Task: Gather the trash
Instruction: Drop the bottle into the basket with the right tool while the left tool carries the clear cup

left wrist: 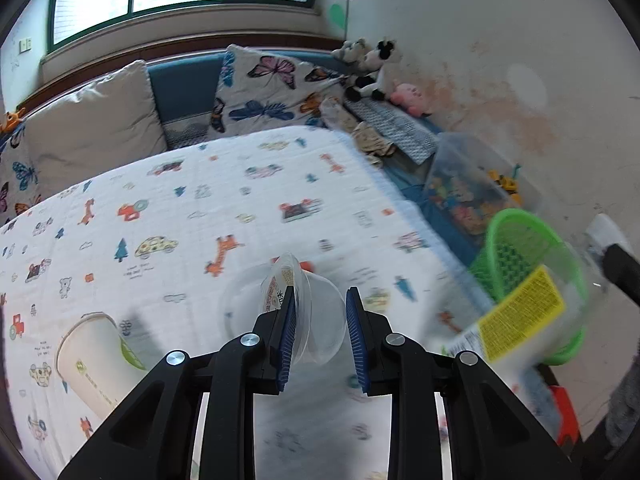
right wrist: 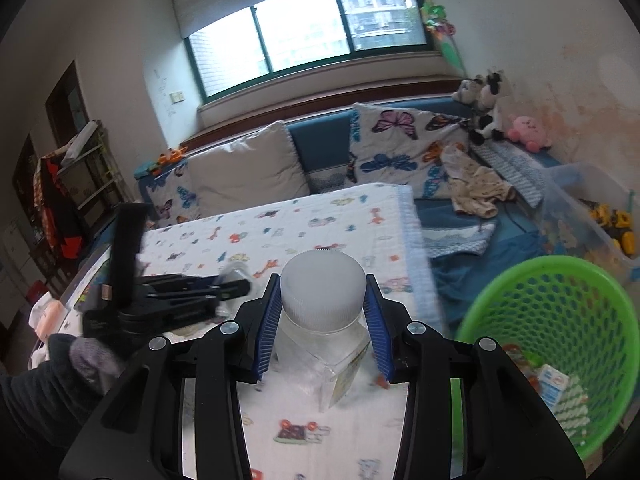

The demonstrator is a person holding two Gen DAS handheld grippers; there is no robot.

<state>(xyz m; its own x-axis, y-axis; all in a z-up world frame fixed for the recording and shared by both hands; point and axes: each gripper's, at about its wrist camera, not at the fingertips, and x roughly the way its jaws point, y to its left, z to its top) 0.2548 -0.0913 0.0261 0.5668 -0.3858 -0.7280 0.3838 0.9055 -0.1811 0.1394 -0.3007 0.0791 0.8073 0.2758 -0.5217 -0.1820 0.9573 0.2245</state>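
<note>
Jar of clear plastic with white ribbed cap (right wrist: 323, 292) clamped in right gripper (right wrist: 324, 320); green mesh basket (right wrist: 560, 312) at 3 o'clock, carry over rim before release. Left gripper (left wrist: 320, 336) wide around crumpled clear plastic cup (left wrist: 308, 312), close gently

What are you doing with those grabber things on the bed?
Someone is picking up trash with a gripper in each hand. The right gripper is squeezing a clear jar with a white lid, next to the green basket, which already has some trash inside. The left gripper has its fingers around a clear plastic cup. A paper cup lies on its side on the bedspread.
</note>
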